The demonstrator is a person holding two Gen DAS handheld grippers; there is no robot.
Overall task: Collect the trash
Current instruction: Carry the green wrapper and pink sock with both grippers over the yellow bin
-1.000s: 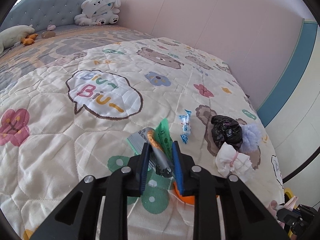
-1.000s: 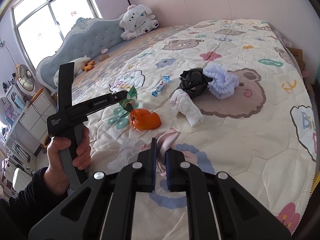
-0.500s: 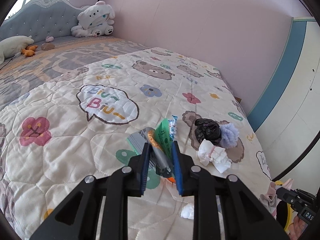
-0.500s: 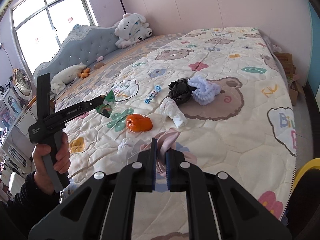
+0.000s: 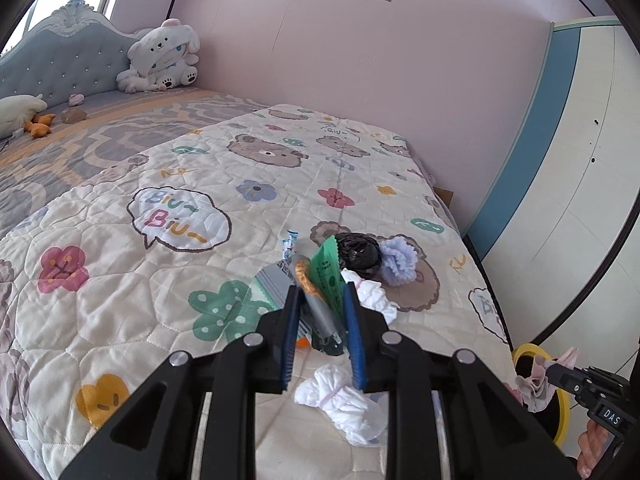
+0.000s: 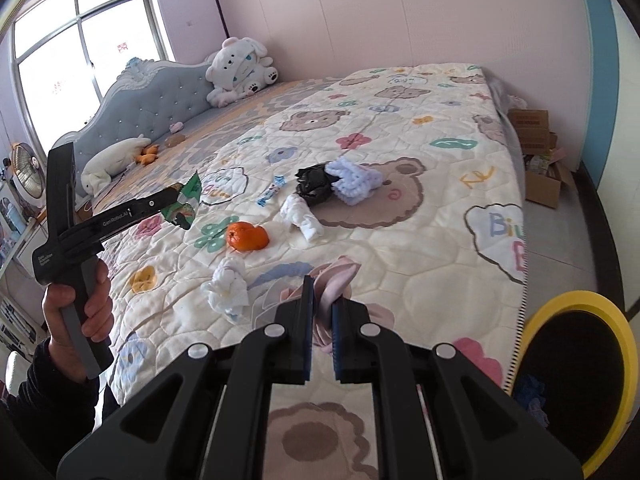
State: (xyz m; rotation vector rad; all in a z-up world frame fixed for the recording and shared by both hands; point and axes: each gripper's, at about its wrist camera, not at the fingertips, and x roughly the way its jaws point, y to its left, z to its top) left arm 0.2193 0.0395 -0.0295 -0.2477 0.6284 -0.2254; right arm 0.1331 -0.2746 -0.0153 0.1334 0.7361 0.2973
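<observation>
My left gripper (image 5: 322, 300) is shut on a green and grey snack wrapper (image 5: 326, 270) and holds it above the quilt; in the right wrist view the left gripper (image 6: 178, 200) hangs over the bed's left side. My right gripper (image 6: 322, 300) is shut on a crumpled pink cloth (image 6: 338, 280). On the quilt lie orange peel (image 6: 246, 236), a white wad (image 6: 228, 288), another white wad (image 6: 300, 216), a black bag (image 6: 314, 182), a lilac fluffy piece (image 6: 354, 178) and a blue candy wrapper (image 6: 272, 190). A yellow-rimmed bin (image 6: 624, 344) stands on the floor at the lower right.
The bed's quilt (image 6: 420, 240) ends just left of the bin. A white plush toy (image 6: 240, 66) sits by the headboard. Open cardboard boxes (image 6: 538, 160) stand on the floor by the far wall. A fan (image 6: 26, 172) is at the far left.
Both grippers have risen and drawn back from the bed with their loads still held. The yellow bin has come into view at the right.
</observation>
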